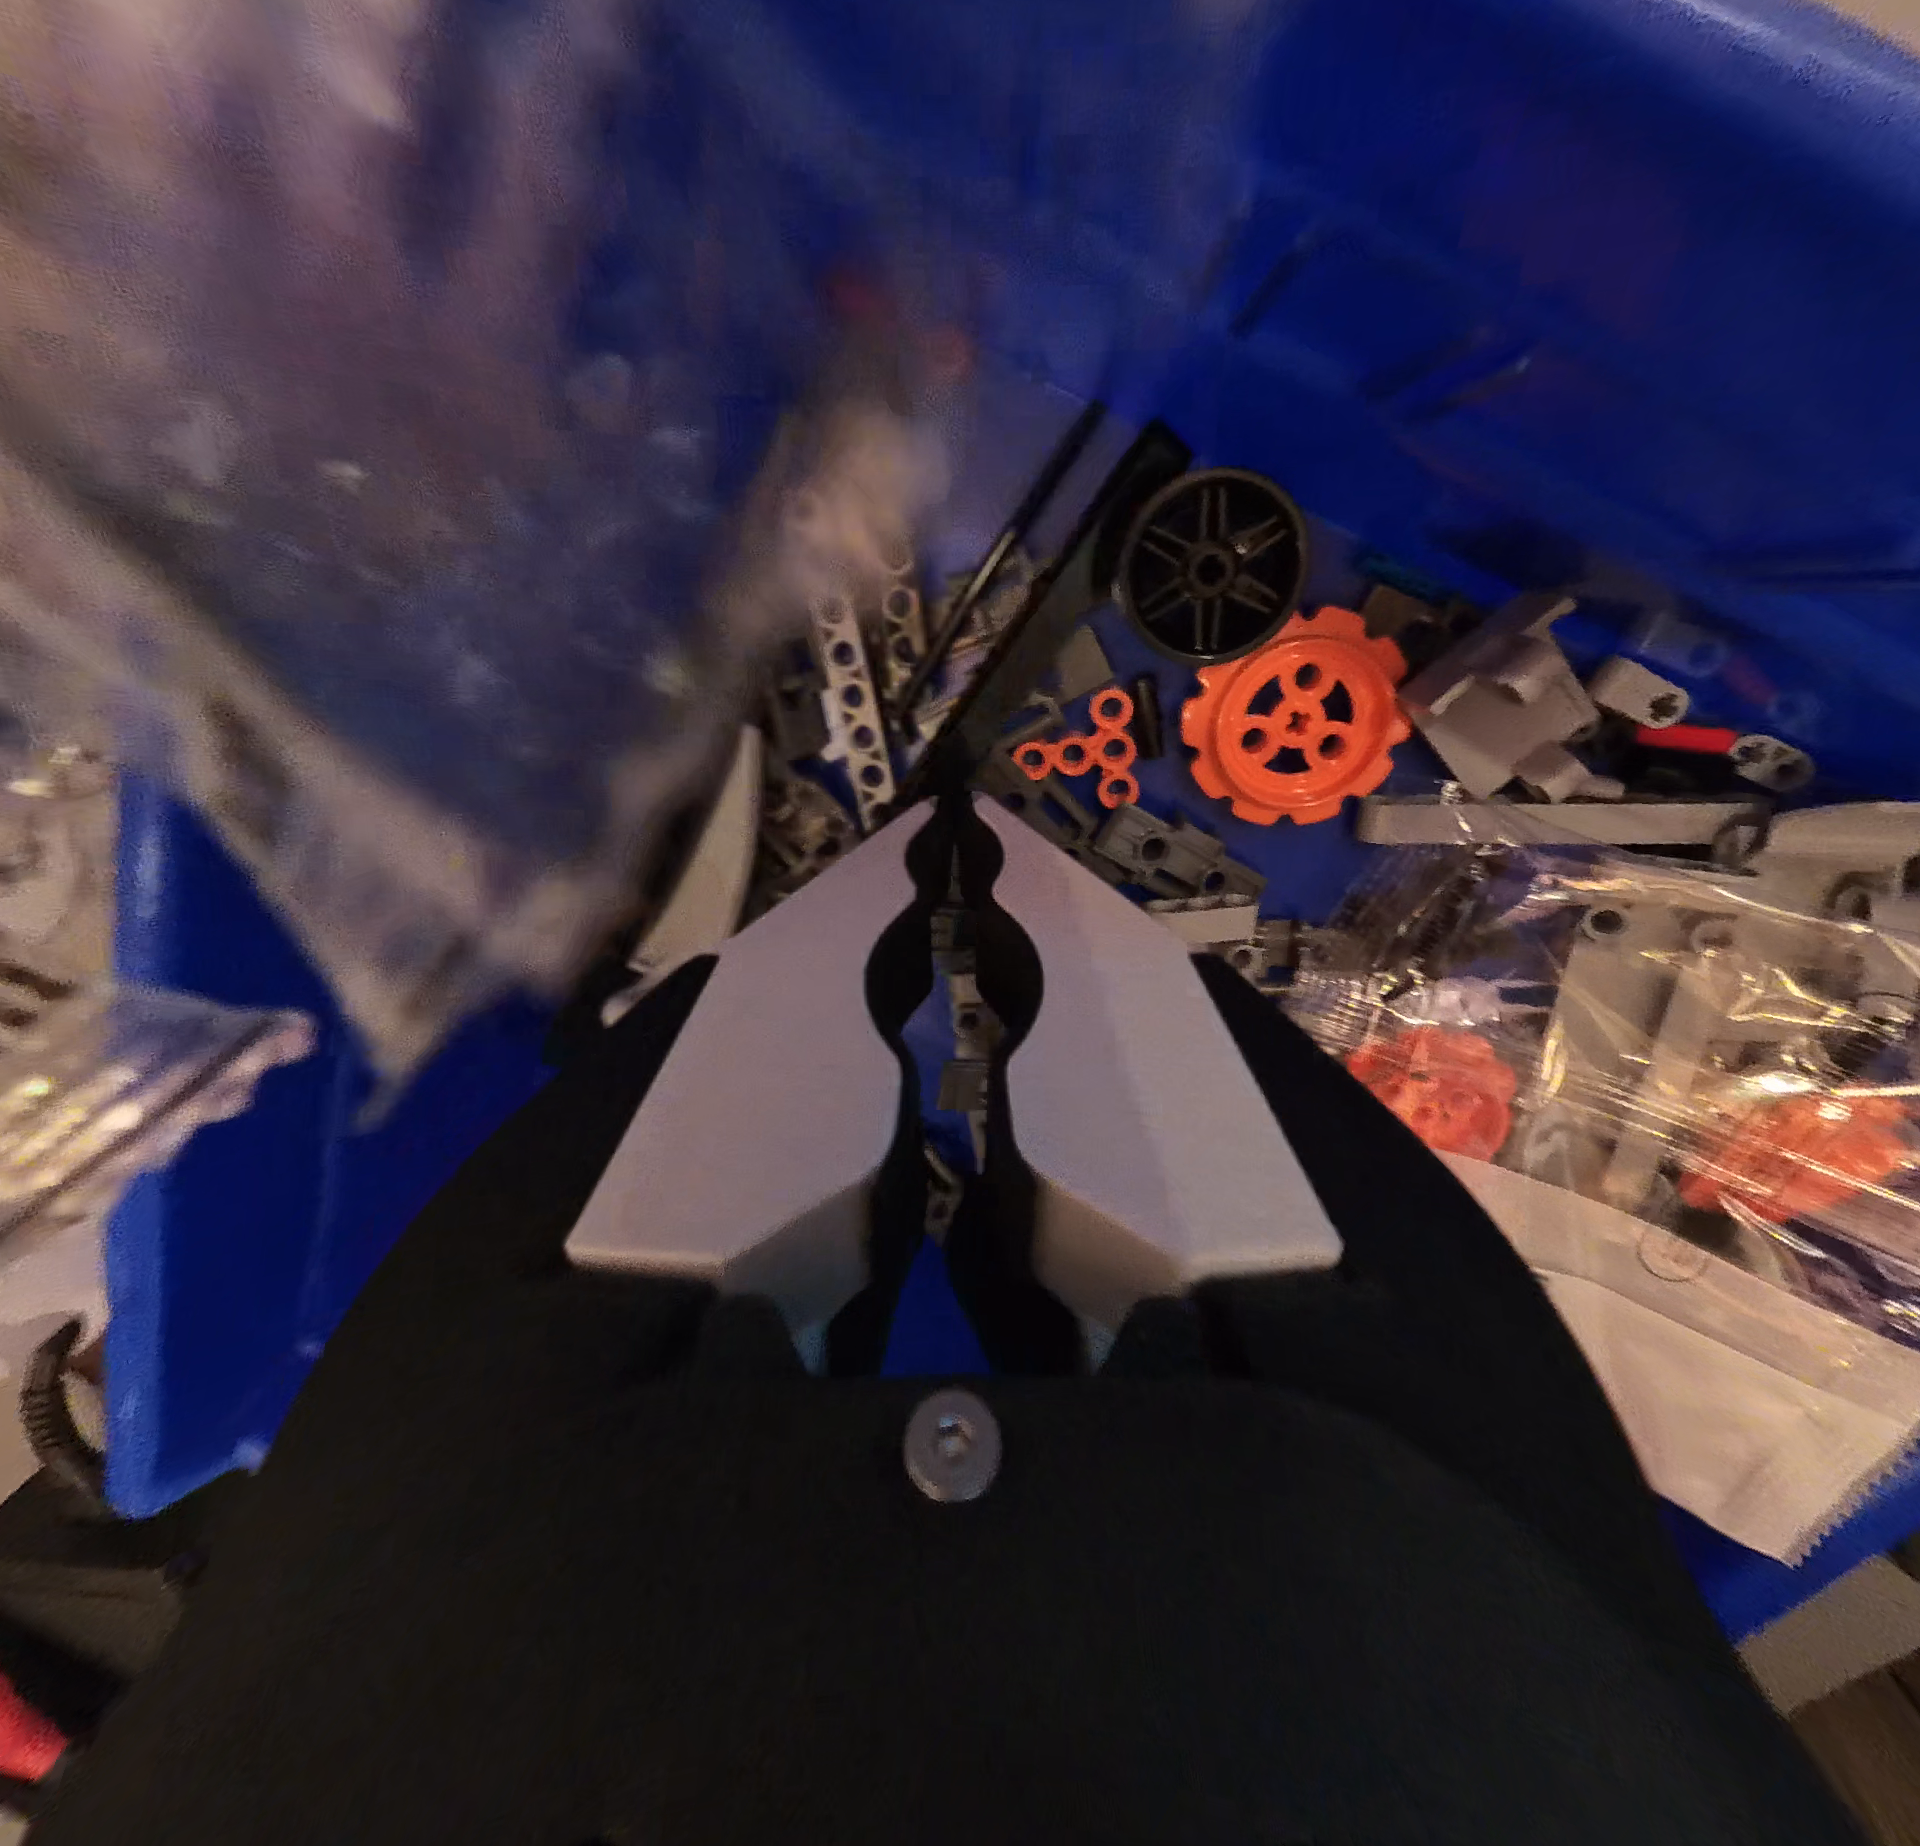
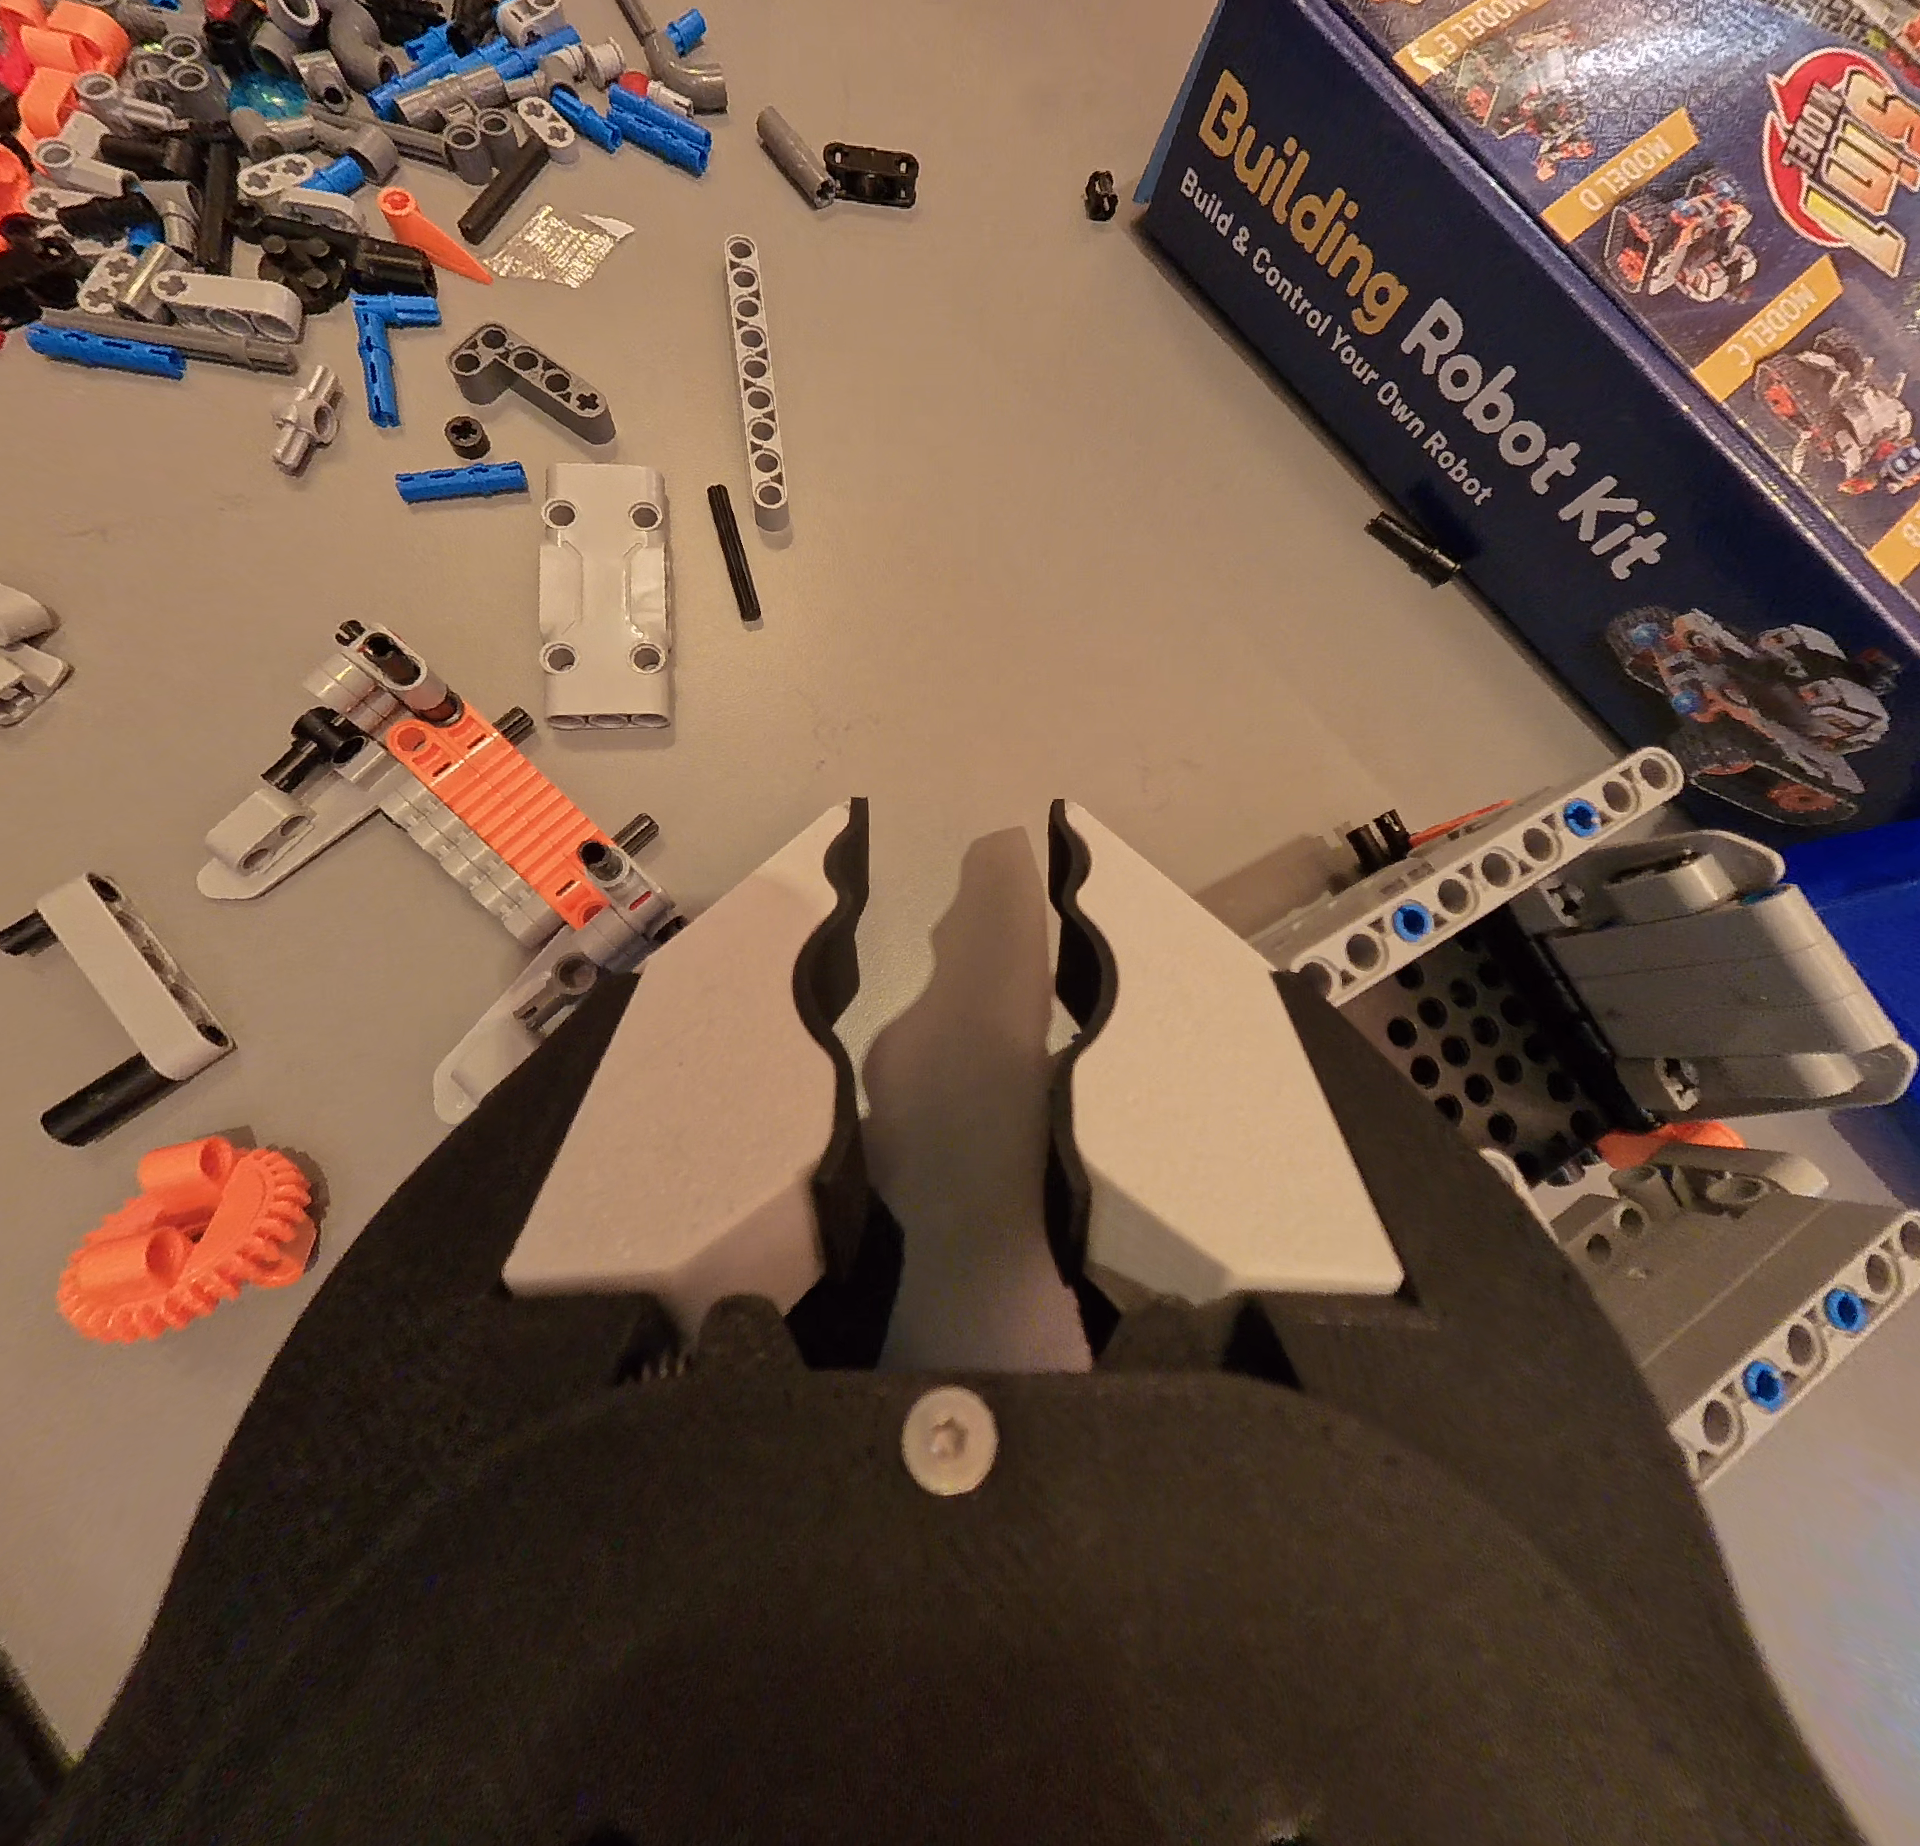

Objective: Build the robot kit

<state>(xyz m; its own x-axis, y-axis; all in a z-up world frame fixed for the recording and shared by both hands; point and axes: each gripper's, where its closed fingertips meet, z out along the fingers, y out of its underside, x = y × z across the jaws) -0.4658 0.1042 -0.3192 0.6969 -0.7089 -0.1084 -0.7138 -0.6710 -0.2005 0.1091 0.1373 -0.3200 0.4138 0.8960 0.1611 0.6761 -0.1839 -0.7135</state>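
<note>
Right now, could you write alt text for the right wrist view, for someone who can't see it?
An open right gripper hovers over a grey table, nothing between its fingers. Loose building pieces litter the left, including an orange gear; a half-built model and blue kit box sit right.

Under my right jaws spreads a plain grey tabletop (image 2: 1039, 549) bearing a flat light-grey plastic panel (image 2: 605, 596), a long pale holed beam (image 2: 756, 383) and a dark-blue printed cardboard box (image 2: 1558, 269).

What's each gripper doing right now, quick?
Left gripper: shut, tips pinching a thin black piece over the blue bin.
Right gripper: open, empty, above the table.
</note>
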